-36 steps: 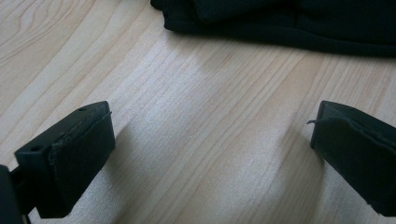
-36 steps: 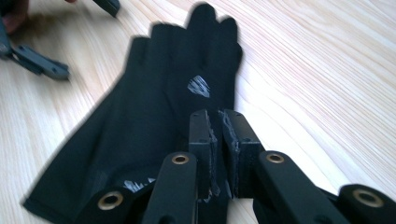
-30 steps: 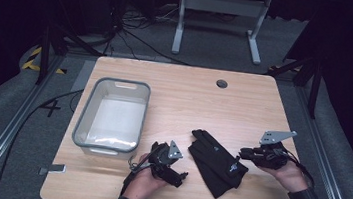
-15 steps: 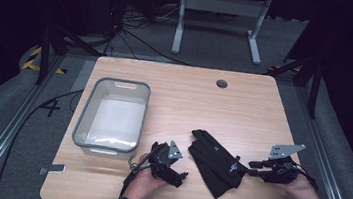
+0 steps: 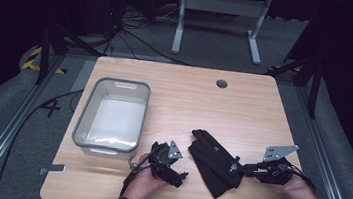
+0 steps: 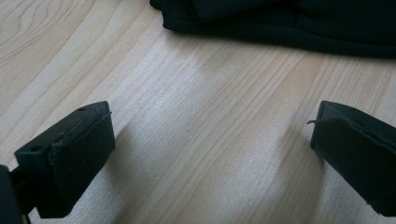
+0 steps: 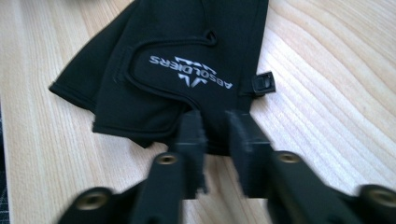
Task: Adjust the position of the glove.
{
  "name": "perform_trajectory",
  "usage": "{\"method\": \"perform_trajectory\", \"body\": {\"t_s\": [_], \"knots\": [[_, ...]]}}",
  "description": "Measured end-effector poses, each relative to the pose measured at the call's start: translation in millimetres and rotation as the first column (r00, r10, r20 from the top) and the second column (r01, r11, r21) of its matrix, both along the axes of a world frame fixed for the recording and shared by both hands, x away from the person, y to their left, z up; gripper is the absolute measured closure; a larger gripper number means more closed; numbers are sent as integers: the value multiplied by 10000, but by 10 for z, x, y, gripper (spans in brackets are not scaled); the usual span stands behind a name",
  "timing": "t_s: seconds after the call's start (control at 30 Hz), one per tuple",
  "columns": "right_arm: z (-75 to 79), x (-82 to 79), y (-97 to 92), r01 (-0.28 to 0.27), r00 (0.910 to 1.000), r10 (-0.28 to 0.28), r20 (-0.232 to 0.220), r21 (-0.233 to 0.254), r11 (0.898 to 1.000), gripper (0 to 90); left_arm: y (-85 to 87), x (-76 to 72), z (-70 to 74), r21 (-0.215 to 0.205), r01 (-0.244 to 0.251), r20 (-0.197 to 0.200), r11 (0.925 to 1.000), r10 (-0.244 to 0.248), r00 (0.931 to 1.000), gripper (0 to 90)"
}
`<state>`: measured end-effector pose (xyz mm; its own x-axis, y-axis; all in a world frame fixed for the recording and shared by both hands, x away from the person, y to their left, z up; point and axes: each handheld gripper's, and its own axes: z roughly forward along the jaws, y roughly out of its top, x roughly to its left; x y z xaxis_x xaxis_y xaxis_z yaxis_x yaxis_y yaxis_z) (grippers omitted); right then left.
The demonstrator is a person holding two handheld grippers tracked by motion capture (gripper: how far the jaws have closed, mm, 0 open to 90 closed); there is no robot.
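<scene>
A soft black fabric glove with stitched seams and white lettering lies flat on the pale wood-grain table. The right tool has just been closing, its padded jaws nipping the glove's hem. The left tool stands wide apart just beside it.

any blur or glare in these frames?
Right gripper view: the right tool is soft with blur in the foreground, the glove logo sharper. Left gripper view: pale glare on the table. High view: dark surroundings, tabletop evenly lit.
</scene>
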<state>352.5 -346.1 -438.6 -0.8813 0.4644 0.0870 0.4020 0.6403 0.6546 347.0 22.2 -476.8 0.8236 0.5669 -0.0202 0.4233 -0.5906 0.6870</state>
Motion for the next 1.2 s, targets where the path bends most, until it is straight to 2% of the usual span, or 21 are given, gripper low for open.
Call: {"method": "perform_trajectory", "body": {"t_s": [0.07, 0.17, 0.37, 0.4, 0.43, 0.47, 0.5, 0.63, 0.73, 0.87, 1.0, 1.2], "knots": [[7, -5, -4, -36, 10000, 36, 17, 4, 10000, 900, 0, 0, -1, -1, -3, 14, 10000, 3, 10000, 1], [11, -7, -8, -41, 10000, 41, 24, 10, 10000, 900, 0, 0, -1, -2, 2, 17, 10000, -2, 10000, 1], [103, -13, -37, -55, 9998, 46, 217, 448, 9990, 900, -1, 0, -2, -15, -9, 27, 10000, 9, 10000, 1], [107, -12, -36, -107, 9997, 96, 245, 478, 9988, 886, -1, 0, -3, -21, -7, 30, 10000, 7, 10000, 1], [108, -12, -34, -114, 9996, 99, 280, 534, 9985, 796, 0, 0, -3, -19, -7, 30, 10000, 7, 10000, 1], [106, -6, -24, -178, 9996, 167, 211, 531, 9984, 744, -1, 0, -2, -15, -9, 25, 10000, 9, 10000, 1], [98, 3, 0, -165, 9994, 153, 324, 361, 9992, 679, -1, 0, -2, -17, -10, 26, 10000, 10, 10000, 1], [30, 46, 67, -335, 9991, 337, 242, -60, 9994, 654, 0, 0, -1, -4, -4, 12, 10000, 4, 10000, 1], [-35, 68, 98, -376, 9991, 382, 168, -370, 9986, 737, -1, 0, -2, -16, -10, 25, 10000, 10, 10000, 1], [-62, 79, 90, -340, 9994, 345, 95, -465, 9983, 877, 0, 0, -1, -1, 2, 18, 10000, -2, 10000, 1], [-74, 88, 84, -290, 9996, 292, 56, -393, 9988, 898, 0, 0, -1, -6, 3, 5, 10000, -3, 10000, 1], [33, 77, 30, -181, 9998, 178, 101, 340, 9993, 900, 0, 0, -1, -2, 0, 13, 10000, 0, 10000, 1]]}}
